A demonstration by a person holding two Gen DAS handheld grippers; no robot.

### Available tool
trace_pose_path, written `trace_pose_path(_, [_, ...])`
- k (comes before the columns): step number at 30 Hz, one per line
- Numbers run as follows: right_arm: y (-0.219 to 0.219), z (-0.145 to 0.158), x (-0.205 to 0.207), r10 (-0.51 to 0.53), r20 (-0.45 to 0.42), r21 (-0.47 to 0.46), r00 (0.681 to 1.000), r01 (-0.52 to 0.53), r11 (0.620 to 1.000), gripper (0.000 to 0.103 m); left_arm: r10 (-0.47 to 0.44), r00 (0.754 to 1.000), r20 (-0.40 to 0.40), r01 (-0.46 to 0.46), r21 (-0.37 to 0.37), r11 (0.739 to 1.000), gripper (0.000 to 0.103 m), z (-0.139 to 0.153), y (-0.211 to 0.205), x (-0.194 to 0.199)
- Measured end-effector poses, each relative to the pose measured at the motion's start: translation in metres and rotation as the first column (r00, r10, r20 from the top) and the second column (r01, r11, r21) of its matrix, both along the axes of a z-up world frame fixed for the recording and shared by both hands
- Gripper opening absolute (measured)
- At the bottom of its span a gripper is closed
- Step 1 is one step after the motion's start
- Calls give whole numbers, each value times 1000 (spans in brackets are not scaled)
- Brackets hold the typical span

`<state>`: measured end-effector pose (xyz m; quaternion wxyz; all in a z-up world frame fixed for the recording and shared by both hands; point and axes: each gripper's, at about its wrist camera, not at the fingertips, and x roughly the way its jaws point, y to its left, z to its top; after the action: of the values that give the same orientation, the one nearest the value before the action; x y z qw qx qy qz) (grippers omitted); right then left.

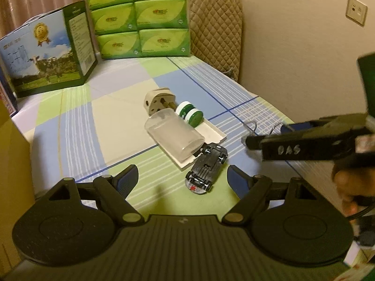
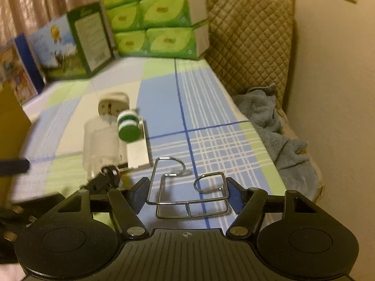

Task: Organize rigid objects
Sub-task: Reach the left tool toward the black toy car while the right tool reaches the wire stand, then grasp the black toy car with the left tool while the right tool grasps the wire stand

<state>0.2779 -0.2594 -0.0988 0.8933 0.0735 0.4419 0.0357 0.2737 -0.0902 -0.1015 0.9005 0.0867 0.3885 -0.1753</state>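
Note:
A black toy car [image 1: 206,168] lies upside down on the checked cloth, leaning against the near end of a white tray [image 1: 211,131]. My left gripper [image 1: 182,171] stands open just short of the car, nothing between its fingers. On the tray lie a clear plastic container [image 1: 174,138], a green-and-white round tin [image 1: 191,116] and a beige plug adapter [image 1: 155,100]. My right gripper [image 2: 187,192] has its pads against both ends of a wire rack [image 2: 187,202] with two hooks, which rests on the cloth. The right gripper [image 1: 267,134] shows at the right in the left wrist view.
Stacked green tissue packs [image 1: 140,16] and a cow-printed carton [image 1: 46,51] stand at the back. A quilted cushion [image 2: 248,35] and a grey towel [image 2: 276,126] fill the right edge by the wall. A brown box side [image 1: 11,164] rises at the left.

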Motion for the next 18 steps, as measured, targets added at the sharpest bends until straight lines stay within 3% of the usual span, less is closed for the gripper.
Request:
trace_pose_path(6, [-16,5,-4,-61,-14,38,998,62,997,66,-82,997,2,82,65,995,77,-25,-18,8])
trace_pose_path(8, [-20,3,-4,-78,-24,52,997,79,996,66,-108,994,1,108,80,991,69,-34,-23,12])
trace_pose_path(15, [-20,2,-3,-85,-34,66,996,88,994,66,-159,987,3,158,62,985,57,-46,-29,27])
trace_pose_path(18, [-20,2,-2,-87,-34,71,996,89,993,66,-146,989,-27,147,39,988,35,-44,-25,29])
